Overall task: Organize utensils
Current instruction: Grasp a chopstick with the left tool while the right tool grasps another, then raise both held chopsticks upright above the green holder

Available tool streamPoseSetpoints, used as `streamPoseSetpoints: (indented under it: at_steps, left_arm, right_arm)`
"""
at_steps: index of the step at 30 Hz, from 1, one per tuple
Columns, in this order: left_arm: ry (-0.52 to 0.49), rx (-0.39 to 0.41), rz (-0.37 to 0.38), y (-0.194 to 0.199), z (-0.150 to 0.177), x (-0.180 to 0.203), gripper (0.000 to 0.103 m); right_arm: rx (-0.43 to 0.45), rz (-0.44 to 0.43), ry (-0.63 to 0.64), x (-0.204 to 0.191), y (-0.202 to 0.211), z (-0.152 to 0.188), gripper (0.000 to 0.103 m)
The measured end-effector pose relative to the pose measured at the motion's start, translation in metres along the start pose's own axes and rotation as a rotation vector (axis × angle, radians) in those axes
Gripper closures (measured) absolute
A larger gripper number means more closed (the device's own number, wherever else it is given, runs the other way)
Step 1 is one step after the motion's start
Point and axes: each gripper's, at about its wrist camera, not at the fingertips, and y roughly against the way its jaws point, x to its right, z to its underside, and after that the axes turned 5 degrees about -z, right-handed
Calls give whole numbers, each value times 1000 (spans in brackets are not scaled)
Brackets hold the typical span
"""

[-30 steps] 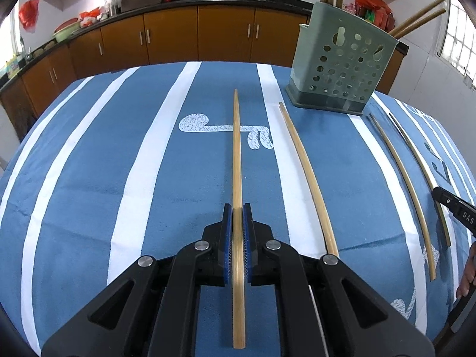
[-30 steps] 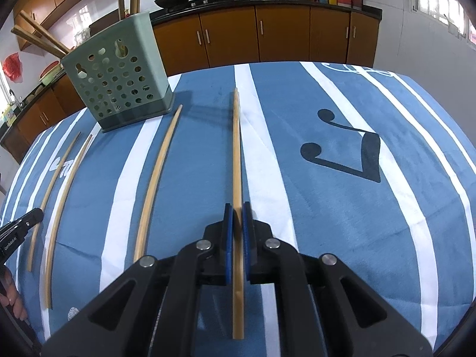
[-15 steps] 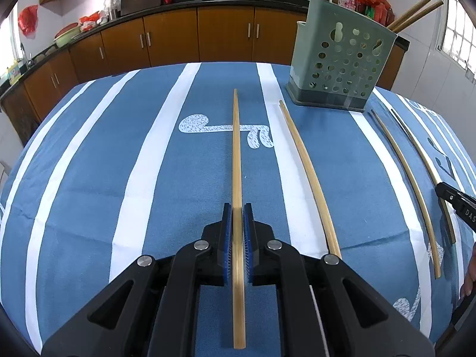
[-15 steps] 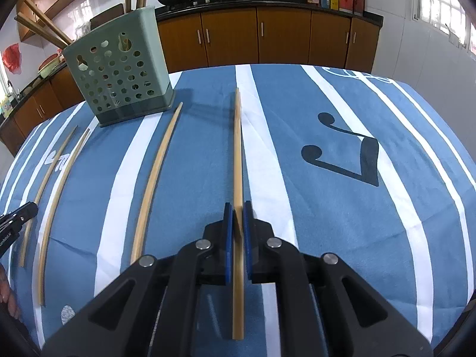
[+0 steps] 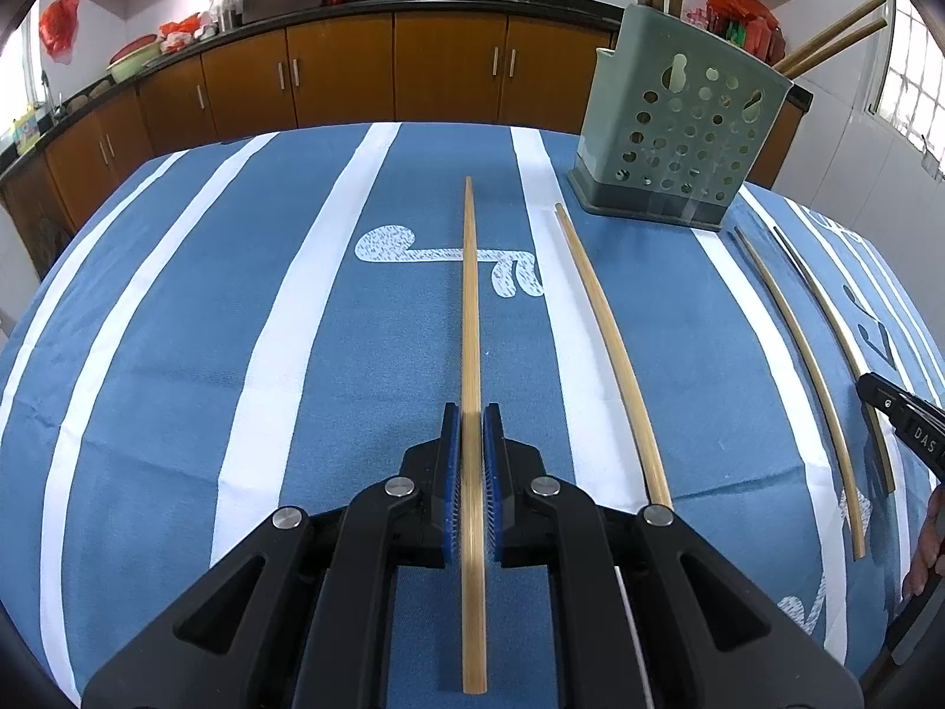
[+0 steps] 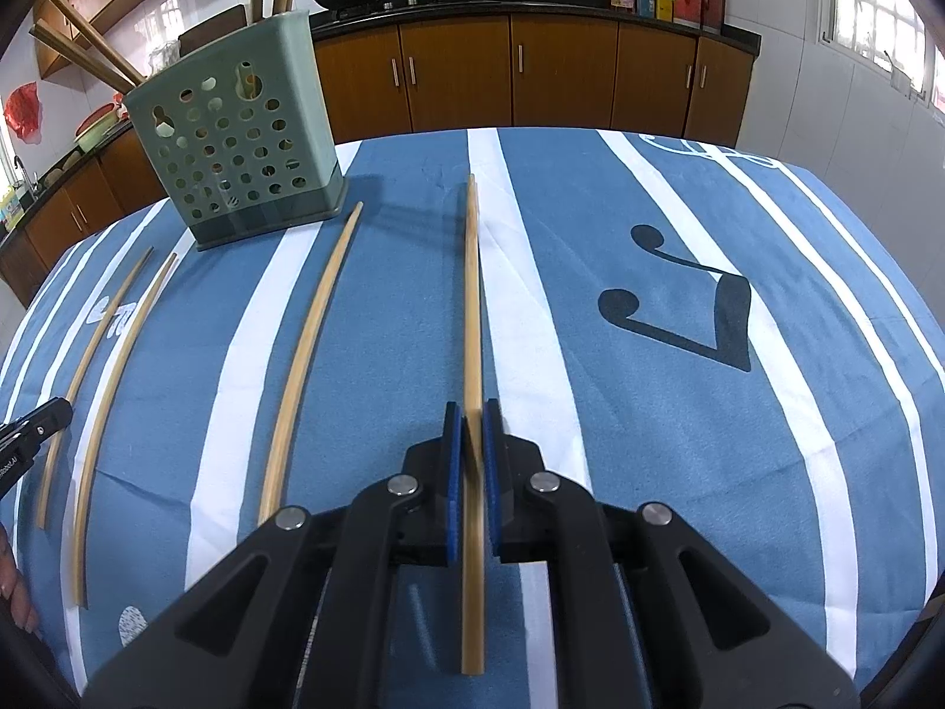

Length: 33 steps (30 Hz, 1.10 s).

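My left gripper (image 5: 471, 413) is shut on a long bamboo chopstick (image 5: 471, 295) that points forward over the blue striped tablecloth (image 5: 207, 325). My right gripper (image 6: 471, 413) is shut on another chopstick (image 6: 472, 295) the same way. A green perforated utensil holder (image 5: 679, 136) stands at the far right in the left wrist view and at the far left in the right wrist view (image 6: 236, 136), with several chopsticks sticking out of it. Loose chopsticks lie on the cloth: one (image 5: 608, 348) beside my left gripper and two thinner ones (image 5: 797, 366) further right.
The right gripper's tip (image 5: 903, 419) shows at the right edge of the left wrist view; the left gripper's tip (image 6: 35, 428) shows at the left edge of the right wrist view. Brown kitchen cabinets (image 5: 354, 77) and woks stand beyond the table's far edge.
Both grippers have risen slightly with their chopsticks, so the table and holder sit a little lower in view. Their grips have not changed.
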Motion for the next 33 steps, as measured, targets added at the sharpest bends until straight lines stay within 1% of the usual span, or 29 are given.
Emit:
streamPoseSetpoints:
  at_steps: [9, 22, 25, 27, 28, 30, 33]
  left_arm:
    - [-13, 1, 2, 4, 4, 2, 94]
    - [-14, 1, 1, 4, 4, 2, 94]
    - [-14, 1, 2, 4, 4, 2, 95]
    - [-32, -3, -7, 4, 4, 4, 95]
    - [-38, -10, -5, 5, 4, 4, 96]
    - [-29, -11, 25, 11, 2, 2, 96]
    - [-21, 28, 40, 26, -4, -2, 96]
  right_arm:
    - [-3, -11, 0, 2, 4, 4, 94]
    - [-5, 6, 13, -2, 3, 4, 94]
    - [-4, -8, 13, 0, 3, 3, 95]
    - [-11, -19, 19, 0, 3, 2, 96]
    - [-5, -37, 5, 2, 7, 1, 96]
    - [26, -51, -6, 4, 17, -3, 96]
    - [93, -66, -18, 9, 39, -13, 96]
